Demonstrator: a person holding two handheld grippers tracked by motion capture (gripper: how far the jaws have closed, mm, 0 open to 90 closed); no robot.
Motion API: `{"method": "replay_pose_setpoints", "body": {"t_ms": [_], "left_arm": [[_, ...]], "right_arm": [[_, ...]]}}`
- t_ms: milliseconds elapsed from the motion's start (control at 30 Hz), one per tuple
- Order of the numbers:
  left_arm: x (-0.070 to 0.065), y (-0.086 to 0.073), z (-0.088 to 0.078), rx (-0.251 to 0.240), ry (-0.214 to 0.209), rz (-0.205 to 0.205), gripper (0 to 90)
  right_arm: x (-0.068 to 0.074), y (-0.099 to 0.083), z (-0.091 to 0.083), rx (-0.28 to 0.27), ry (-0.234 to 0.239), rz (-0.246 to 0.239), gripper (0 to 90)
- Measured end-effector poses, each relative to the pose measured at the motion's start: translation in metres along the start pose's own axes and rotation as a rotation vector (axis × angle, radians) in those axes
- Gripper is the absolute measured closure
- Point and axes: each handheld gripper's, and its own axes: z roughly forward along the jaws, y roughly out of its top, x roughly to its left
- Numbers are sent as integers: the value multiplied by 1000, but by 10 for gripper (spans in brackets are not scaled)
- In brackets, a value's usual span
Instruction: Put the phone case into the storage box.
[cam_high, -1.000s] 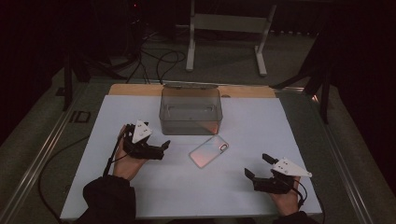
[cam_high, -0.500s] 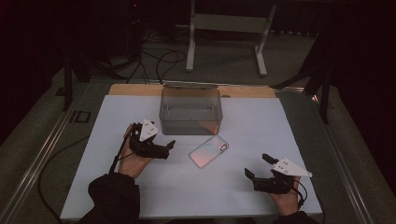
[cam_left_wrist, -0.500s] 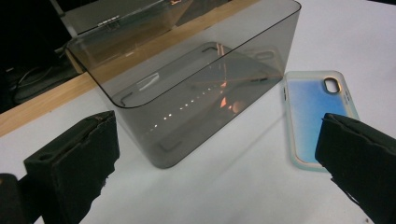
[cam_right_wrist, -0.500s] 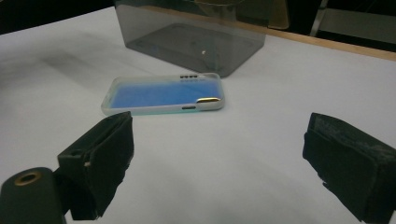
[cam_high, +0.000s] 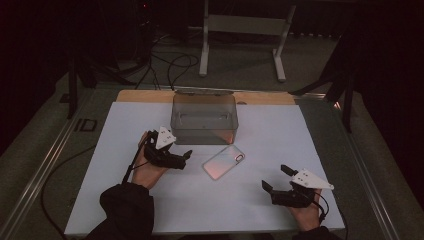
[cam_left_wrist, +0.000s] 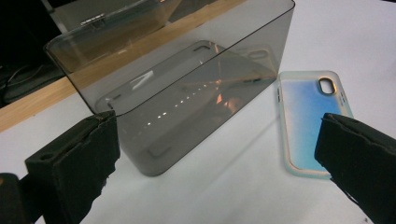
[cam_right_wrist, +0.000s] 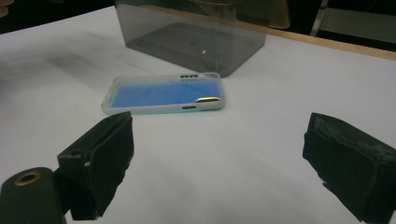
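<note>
A phone case (cam_high: 224, 161) with a bluish sheen lies flat on the white board, just in front of a clear grey box (cam_high: 204, 117). My left gripper (cam_high: 185, 158) is open, a short way left of the case and by the box's front left corner. In the left gripper view the box (cam_left_wrist: 187, 88) stands between the jaws and the case (cam_left_wrist: 308, 116) lies by the right jaw; the left gripper (cam_left_wrist: 217, 140) holds nothing. My right gripper (cam_high: 275, 177) is open at the front right. It faces the case (cam_right_wrist: 163, 95) and box (cam_right_wrist: 196, 37); the right gripper (cam_right_wrist: 219, 149) is empty.
The white board (cam_high: 320, 140) covers most of the table, with a wooden strip (cam_high: 260, 97) along its back edge. Metal rails (cam_high: 45, 170) run down both sides. Behind the table, a metal stand (cam_high: 245, 25) and cables (cam_high: 170, 65) sit on the floor.
My left gripper has shifted slightly right, closer to the phone case. The right gripper, the case and the box have stayed put.
</note>
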Motion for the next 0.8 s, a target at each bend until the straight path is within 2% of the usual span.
{"method": "replay_pose_setpoints", "body": {"t_ms": [800], "left_arm": [[-13, 5, 21, 30, -41, 14, 19]], "right_arm": [[-1, 0, 0, -1, 1, 0, 87]]}}
